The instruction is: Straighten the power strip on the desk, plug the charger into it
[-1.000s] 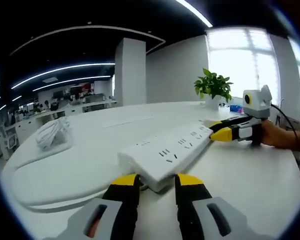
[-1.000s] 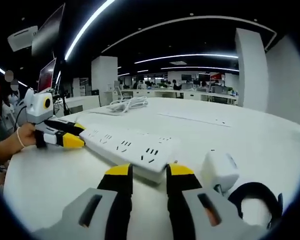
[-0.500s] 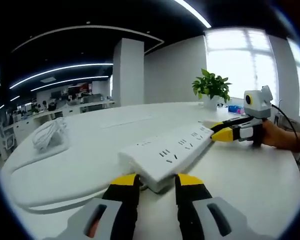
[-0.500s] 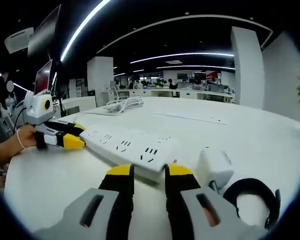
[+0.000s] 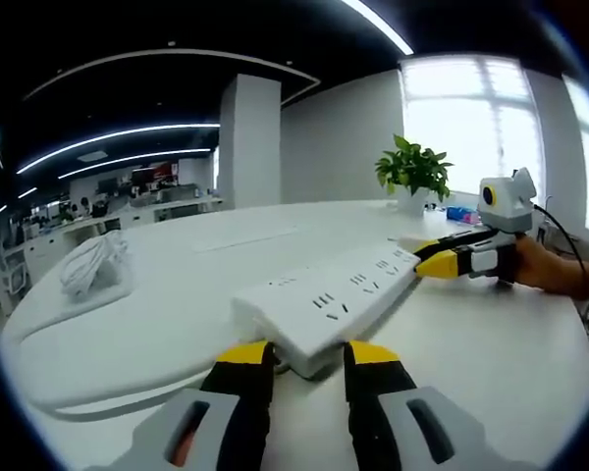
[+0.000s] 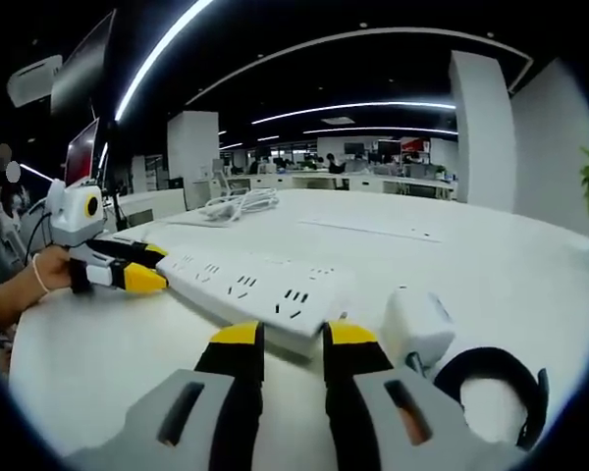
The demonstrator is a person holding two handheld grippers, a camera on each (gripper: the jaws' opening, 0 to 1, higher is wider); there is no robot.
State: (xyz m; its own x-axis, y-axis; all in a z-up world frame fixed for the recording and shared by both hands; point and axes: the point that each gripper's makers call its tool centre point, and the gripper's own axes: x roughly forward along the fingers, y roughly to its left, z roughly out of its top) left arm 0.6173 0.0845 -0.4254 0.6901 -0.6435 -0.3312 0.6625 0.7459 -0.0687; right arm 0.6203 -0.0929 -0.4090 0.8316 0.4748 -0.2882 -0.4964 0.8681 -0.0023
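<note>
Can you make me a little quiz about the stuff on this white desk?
1. True or false: the small white cube-shaped charger is already plugged into the long white plastic power strip.
2. Which item lies beside the charger in the right gripper view? A) a coiled black cable B) a red mug C) a blue book
3. Fill in: the left hand-held gripper and the right hand-held gripper sit at opposite ____ of the power strip.

Key: 1 false, the charger lies on the round white desk beside the strip. 2 A. 3 ends.
</note>
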